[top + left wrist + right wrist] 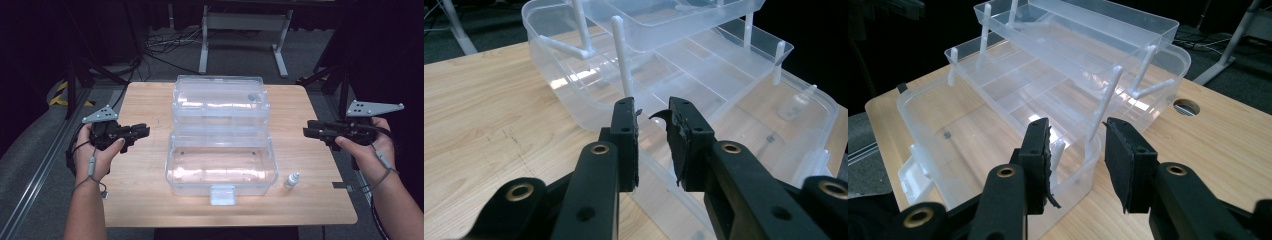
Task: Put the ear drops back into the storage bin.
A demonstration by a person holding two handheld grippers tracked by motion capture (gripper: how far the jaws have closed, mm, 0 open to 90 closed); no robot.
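Observation:
A clear plastic tiered box stands unfolded in the middle of the wooden table, its trays stepped up toward the far side. My left gripper hovers to the left of the box, pointing at it, jaws apart with nothing between them. My right gripper is held off the box's right side, also open and empty. Both gripper views look across the box's trays. A small white bottle stands on the table by the box's front right corner.
The box's latch tab faces the near table edge. A round cable hole sits in the tabletop behind the box. A white stand and cables lie on the floor beyond the table. Bare wood flanks the box on both sides.

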